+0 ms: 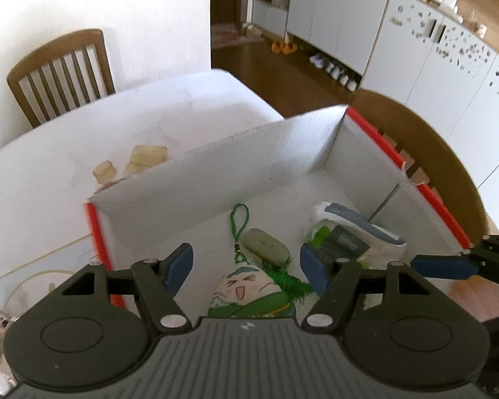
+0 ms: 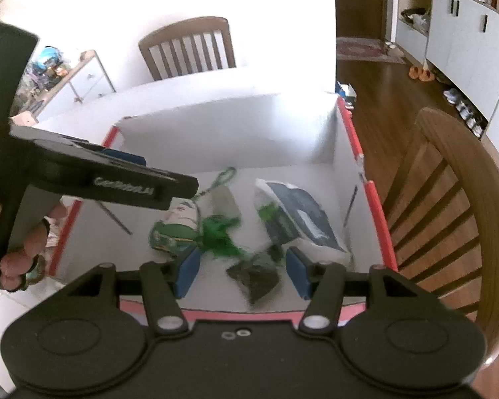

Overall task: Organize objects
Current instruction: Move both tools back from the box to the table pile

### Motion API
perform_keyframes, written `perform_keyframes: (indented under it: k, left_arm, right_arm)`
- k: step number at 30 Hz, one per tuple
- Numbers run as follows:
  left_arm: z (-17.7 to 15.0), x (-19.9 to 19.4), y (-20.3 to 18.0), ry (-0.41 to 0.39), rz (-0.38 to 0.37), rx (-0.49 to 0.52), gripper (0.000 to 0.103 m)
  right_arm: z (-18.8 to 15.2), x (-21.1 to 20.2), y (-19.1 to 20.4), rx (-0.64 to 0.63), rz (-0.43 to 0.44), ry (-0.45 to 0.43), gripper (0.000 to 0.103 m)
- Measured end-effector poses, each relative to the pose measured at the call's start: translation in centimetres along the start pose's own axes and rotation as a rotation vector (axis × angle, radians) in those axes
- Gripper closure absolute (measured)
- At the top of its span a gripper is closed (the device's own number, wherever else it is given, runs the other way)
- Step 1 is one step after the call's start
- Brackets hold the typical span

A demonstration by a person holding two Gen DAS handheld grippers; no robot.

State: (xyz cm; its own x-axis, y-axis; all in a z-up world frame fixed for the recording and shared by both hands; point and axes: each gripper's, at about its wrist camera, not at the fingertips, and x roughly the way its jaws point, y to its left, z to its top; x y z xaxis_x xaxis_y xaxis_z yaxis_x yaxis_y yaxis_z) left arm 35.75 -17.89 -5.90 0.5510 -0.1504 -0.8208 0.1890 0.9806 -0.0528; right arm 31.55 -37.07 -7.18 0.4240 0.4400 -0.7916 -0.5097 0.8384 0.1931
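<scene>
left gripper [image 1: 246,267]: jaws apart, released, nothing between the pads; it hovers over the near left part of the white box [image 1: 216,163], which has red edges. directly below the jaw gap lies the green-and-white plush charm [image 1: 249,294] with its green cord loop running toward the far wall. just beyond the charm lies a grey-green oval case [image 1: 266,244]. to the right lies a white pouch with a blue-grey panel [image 1: 352,231].

right gripper [image 2: 241,271]: jaws apart, released, holding nothing; a dark packet [image 2: 254,277] lies on the box floor beneath the gap, not touched by either pad. three pale blocks [image 1: 143,159] rest on the table [image 1: 50,183] outside the box's far left wall
</scene>
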Motion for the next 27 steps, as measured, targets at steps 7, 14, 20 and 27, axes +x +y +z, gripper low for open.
perform_keyframes:
  k: [7,14,20,27]
  left_arm:
    - [-2.0,-4.4,2.3,-0.069,-0.007,-0.016,0.032]
    - [-4.8,-8.4,5.0,-0.133,-0.004,-0.042,0.032]
    - [-7.4,-11.1,8.1,-0.163,0.006,-0.062,0.032]
    - [-10.3,-13.7,12.6,-0.190,0.030,-0.103,0.024]
  right_arm:
    - [0.0,-1.9,3.0,-0.023,0.022,-0.035,0.046]
    - [-0.3,-3.1,6.5,-0.039,0.034,-0.071,0.041]
    - [-0.5,-3.3,10.1,-0.044,0.038,-0.086,0.040]
    - [-0.8,-3.4,14.4,-0.073,0.039,-0.117,0.022]
